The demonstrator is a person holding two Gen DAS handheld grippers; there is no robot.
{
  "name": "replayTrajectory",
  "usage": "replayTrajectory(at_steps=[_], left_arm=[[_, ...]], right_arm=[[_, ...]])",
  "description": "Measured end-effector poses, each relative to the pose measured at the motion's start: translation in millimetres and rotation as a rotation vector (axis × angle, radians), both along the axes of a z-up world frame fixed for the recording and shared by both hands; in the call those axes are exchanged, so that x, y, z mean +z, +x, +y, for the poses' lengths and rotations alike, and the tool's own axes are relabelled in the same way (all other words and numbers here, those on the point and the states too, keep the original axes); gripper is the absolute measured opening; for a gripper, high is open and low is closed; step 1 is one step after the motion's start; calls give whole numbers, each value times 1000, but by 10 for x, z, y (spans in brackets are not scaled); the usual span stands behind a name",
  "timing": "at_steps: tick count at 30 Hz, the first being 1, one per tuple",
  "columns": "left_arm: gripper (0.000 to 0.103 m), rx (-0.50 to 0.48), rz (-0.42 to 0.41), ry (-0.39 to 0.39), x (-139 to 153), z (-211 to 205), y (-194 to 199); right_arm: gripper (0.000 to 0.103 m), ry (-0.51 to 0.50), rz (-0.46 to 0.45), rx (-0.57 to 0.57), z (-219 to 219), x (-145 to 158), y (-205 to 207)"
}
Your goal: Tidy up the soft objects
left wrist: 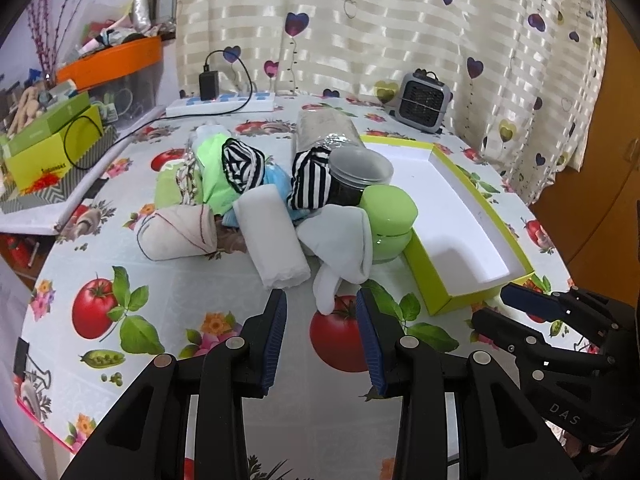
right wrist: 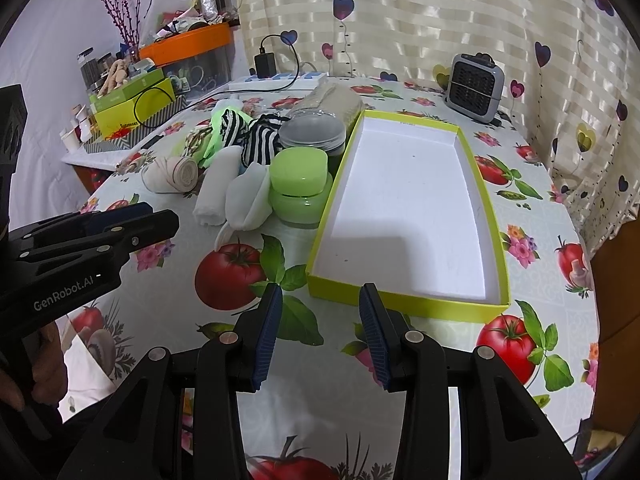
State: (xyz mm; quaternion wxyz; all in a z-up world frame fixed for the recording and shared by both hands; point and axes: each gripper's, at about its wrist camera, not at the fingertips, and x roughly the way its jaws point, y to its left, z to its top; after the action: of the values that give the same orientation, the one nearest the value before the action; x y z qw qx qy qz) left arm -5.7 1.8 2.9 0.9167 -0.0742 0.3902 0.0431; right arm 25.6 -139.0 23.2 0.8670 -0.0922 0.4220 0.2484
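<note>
We hold the left gripper point(left wrist: 322, 300) low over the tablecloth point(left wrist: 200, 280), jaws spread wide with nothing between them. Just ahead of its tips lies the toe of a white sock point(left wrist: 340, 240), and just left of that a rolled white cloth point(left wrist: 272, 236). Further left sits a cream roll with dark stitching point(left wrist: 176, 232).

Behind these the heap rises: two black-and-white striped pieces point(left wrist: 240, 164), a neon green garment point(left wrist: 214, 168), a bit of light blue fabric point(left wrist: 278, 176). Among the soft things stand hard ones: a green lidded jar point(left wrist: 390, 216) touching the sock, a clear-lidded dark container point(left wrist: 358, 172) behind it, a tall clear canister point(left wrist: 326, 130) lying further back.

Our right gripper point(right wrist: 320, 312) hovers over the tablecloth too, equally wide open and empty, its tips just short of the near wall of the yellow-green box point(right wrist: 400, 304). The box has a white interior and holds nothing. Its left wall sits just beside the green jar.

Beyond, against the heart-print curtain point(right wrist: 440, 20), a small grey heater point(right wrist: 474, 88) stands.
</note>
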Motion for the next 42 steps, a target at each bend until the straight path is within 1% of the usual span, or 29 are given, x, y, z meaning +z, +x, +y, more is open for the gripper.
replayTrajectory(at_steps=[2,12,13,14,19,25,42], left_arm=[[35,2,1,16,-8,-14,4],[35,-1,2,16,-19,-26,-3],[35,0,2,15,-20,-26,-4],[35,0,2,15,-21,-27,-5],[35,0,2,17,-28,-30,-8],[35,1,5,16,-42,-29,-11],[35,1,13,12,-111,-25,-26]], right_arm=[[41,1,0,0,-2,0,0],[41,3,0,-2,-35,-73,8],[41,4,0,-2,-9,10,6],[41,5,0,-1,-9,18,6],[41,10,-1,-2,28,25,-29],[41,30,-2,-1,-32,11,18],[41,36,-2,-2,-26,10,29]])
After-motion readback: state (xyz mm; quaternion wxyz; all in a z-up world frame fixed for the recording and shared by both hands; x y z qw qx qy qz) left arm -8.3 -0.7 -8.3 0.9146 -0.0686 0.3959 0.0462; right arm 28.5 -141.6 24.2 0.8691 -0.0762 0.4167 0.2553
